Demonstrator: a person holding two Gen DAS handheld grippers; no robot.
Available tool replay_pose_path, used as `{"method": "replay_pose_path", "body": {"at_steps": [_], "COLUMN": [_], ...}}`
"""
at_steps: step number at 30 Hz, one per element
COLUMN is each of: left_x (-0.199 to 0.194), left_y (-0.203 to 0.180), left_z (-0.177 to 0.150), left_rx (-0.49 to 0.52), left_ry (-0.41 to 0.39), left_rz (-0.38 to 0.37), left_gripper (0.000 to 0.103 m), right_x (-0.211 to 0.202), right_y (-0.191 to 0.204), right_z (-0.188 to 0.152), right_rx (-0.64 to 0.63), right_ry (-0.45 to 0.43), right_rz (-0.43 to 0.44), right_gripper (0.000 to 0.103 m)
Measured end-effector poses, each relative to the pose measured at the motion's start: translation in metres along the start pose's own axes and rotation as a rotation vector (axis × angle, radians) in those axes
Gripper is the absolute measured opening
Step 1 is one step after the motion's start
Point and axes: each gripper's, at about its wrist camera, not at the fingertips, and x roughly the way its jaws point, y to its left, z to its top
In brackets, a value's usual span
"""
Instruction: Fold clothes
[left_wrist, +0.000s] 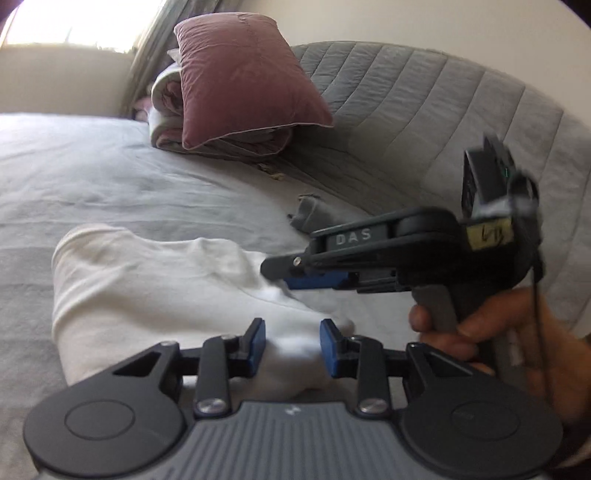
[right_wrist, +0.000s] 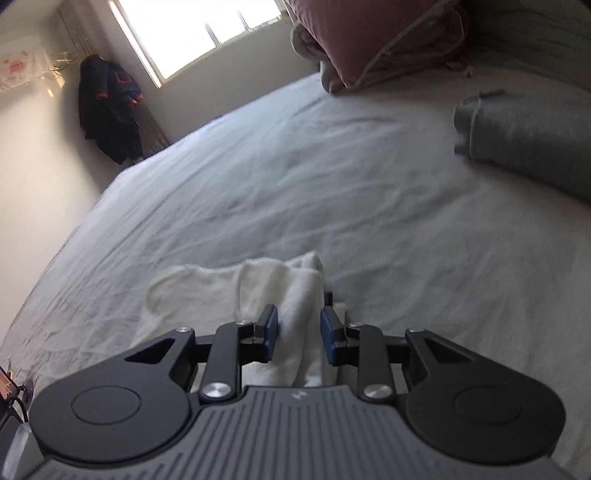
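Lying between right gripper (right_wrist: 298, 334) pads: white garment (right_wrist: 291, 295).

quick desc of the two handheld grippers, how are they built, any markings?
Both match: ribbed grey body, two round black discs, black linkage arms with silver screws, blue pads on black fingers. The left gripper and right gripper show this in their own cameras. Seen from the side, the right gripper carries a "DAS" marking, a yellow handwritten label, a grey handle and a black cable.

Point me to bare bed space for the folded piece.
Free: the open sheet between the white garment and the window-side edge. Crowded: near the headboard, where the pink pillow sits on a folded quilt, and by the grey cloth.
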Motion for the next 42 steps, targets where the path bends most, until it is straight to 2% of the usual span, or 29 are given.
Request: {"method": "replay_pose_path", "body": {"at_steps": [1, 3, 5, 6, 9, 11, 14, 18, 19, 21, 22, 24, 25, 27, 30, 33, 36, 38, 39, 40, 41, 42], "left_x": [-0.007, -0.020, -0.030, -0.033, -0.036, -0.036, -0.037, -0.035, -0.034, -0.032, -0.032, -0.032, -0.033, -0.033, -0.029, -0.029, -0.030, -0.031, -0.032, -0.032, -0.032, -0.031], "left_y": [0.006, 0.017, 0.033, 0.042, 0.066, 0.066, 0.054, 0.036, 0.033, 0.027, 0.026, 0.024, 0.024, 0.026, 0.039, 0.059, 0.061, 0.062, 0.063, 0.066, 0.068, 0.071], "left_z": [0.004, 0.012, 0.017, 0.019, 0.017, 0.013, 0.006, -0.002, -0.003, -0.005, -0.006, -0.009, -0.011, -0.015, -0.021, -0.024, -0.023, -0.020, -0.018, -0.016, -0.015, -0.014], "left_rx": [-0.019, -0.056, -0.105, -0.134, -0.240, -0.266, -0.221, -0.130, -0.107, -0.062, -0.044, -0.021, -0.014, -0.014, -0.070, -0.198, -0.221, -0.243, -0.262, -0.281, -0.299, -0.314], "left_ry": [-0.008, -0.025, -0.043, -0.045, -0.026, -0.026, -0.035, -0.040, -0.042, -0.046, -0.046, -0.040, -0.035, -0.024, -0.002, 0.004, 0.008, 0.019, 0.025, 0.031, 0.037, 0.042], "left_rz": [0.007, 0.020, 0.084, 0.131, 0.218, 0.262, 0.267, 0.313, 0.324, 0.345, 0.353, 0.364, 0.369, 0.367, 0.326, 0.261, 0.249, 0.246, 0.240, 0.232, 0.224, 0.216], "left_gripper": [0.035, 0.038, 0.051, 0.054, 0.056, 0.056, 0.056, 0.056, 0.056, 0.057, 0.057, 0.057, 0.057, 0.058, 0.061, 0.065, 0.065, 0.065, 0.065, 0.065, 0.065, 0.065], "right_x": [-0.004, -0.005, -0.001, 0.001, 0.010, 0.011, 0.000, -0.027, -0.034, -0.042, -0.044, -0.043, -0.041, -0.034, -0.025, -0.023, -0.027, -0.030, -0.032, -0.034, -0.036, -0.037], "right_y": [-0.001, -0.008, -0.016, -0.019, -0.024, -0.024, -0.014, 0.011, 0.018, 0.033, 0.038, 0.045, 0.047, 0.042, 0.027, 0.020, 0.024, 0.023, 0.020, 0.015, 0.010, 0.004], "right_z": [0.002, 0.004, 0.002, 0.002, -0.003, -0.003, 0.000, 0.001, -0.002, -0.011, -0.016, -0.027, -0.033, -0.044, -0.054, -0.057, -0.061, -0.055, -0.051, -0.046, -0.040, -0.036], "right_rx": [0.008, 0.069, 0.140, 0.171, 0.232, 0.247, 0.199, 0.026, -0.034, -0.158, -0.217, -0.317, -0.359, -0.409, -0.454, -0.468, -0.473, -0.447, -0.412, -0.367, -0.316, -0.265], "right_ry": [-0.009, 0.007, 0.043, 0.062, 0.112, 0.114, 0.052, -0.093, -0.125, -0.161, -0.163, -0.136, -0.119, -0.075, -0.022, 0.009, 0.004, 0.006, 0.010, 0.012, 0.012, 0.011], "right_rz": [0.008, 0.042, 0.080, 0.096, 0.117, 0.090, 0.077, 0.100, 0.116, 0.145, 0.154, 0.157, 0.151, 0.112, 0.063, 0.055, 0.050, 0.070, 0.089, 0.105, 0.108, 0.109], "right_gripper": [0.035, 0.051, 0.054, 0.059, 0.064, 0.064, 0.064, 0.064, 0.062, 0.042, 0.038, 0.029, 0.028, 0.021, 0.008, 0.007, 0.008, 0.012, 0.019, 0.028, 0.051, 0.063]}}
